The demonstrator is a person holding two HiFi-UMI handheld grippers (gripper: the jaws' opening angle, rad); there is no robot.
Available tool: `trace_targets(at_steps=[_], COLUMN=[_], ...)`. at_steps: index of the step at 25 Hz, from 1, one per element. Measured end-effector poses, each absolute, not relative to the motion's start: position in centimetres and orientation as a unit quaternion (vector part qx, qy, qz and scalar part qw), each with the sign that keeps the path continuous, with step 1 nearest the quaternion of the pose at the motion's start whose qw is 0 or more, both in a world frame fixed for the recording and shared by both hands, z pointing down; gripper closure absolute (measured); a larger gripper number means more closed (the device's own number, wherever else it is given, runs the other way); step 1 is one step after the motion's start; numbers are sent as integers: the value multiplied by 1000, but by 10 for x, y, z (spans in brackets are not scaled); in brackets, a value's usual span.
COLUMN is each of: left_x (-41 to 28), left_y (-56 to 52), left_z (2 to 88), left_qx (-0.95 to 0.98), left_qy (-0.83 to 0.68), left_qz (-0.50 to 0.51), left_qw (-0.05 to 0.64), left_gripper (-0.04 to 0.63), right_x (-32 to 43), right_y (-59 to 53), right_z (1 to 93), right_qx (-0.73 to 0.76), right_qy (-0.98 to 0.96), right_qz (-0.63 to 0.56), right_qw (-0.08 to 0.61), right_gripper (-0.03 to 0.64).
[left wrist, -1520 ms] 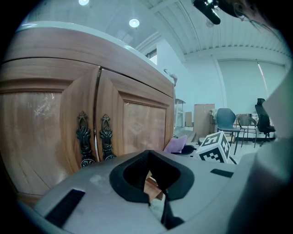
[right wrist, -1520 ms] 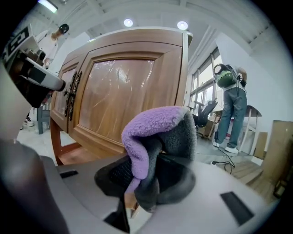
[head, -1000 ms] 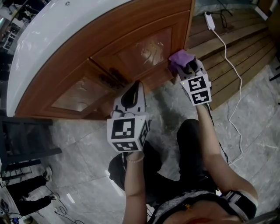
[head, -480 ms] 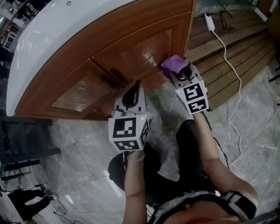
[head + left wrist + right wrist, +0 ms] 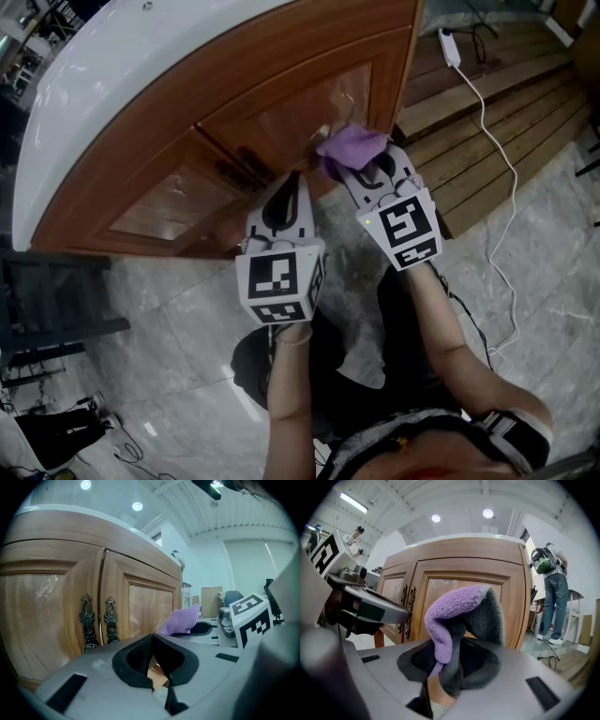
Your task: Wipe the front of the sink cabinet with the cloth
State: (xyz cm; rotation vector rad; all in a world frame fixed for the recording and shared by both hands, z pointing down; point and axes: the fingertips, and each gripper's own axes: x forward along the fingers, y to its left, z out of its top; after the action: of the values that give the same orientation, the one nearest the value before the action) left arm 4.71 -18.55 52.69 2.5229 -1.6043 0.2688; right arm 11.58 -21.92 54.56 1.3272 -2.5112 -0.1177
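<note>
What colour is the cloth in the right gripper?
The cloth is purple with a grey side; clearest in the right gripper view.

You have no text, label, brand or number to read in any view. The left cube [image 5: 278,284] and the right cube [image 5: 405,228] carry only black-and-white square marker patterns, with no letters or digits on them. The cabinet doors [image 5: 281,112] and the white top [image 5: 112,66] bear no print that can be made out.
</note>
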Motion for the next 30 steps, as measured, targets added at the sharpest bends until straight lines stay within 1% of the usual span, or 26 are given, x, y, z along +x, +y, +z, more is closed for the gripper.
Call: trace_targets(at_steps=[15, 30], left_x=[47, 41], left_y=[-195, -214], left_z=[521, 527], left_qx=[837, 838], left_qy=[-540, -538], left_qz=[84, 69], left_qw=[32, 55], left_gripper=[595, 595], right_x=[94, 84], right_y=[-216, -225], right_z=[527, 533], right_qx=[460, 471], right_qy=[-878, -875], right_qz=[-36, -36], right_qw=[125, 104], right_gripper=[449, 450])
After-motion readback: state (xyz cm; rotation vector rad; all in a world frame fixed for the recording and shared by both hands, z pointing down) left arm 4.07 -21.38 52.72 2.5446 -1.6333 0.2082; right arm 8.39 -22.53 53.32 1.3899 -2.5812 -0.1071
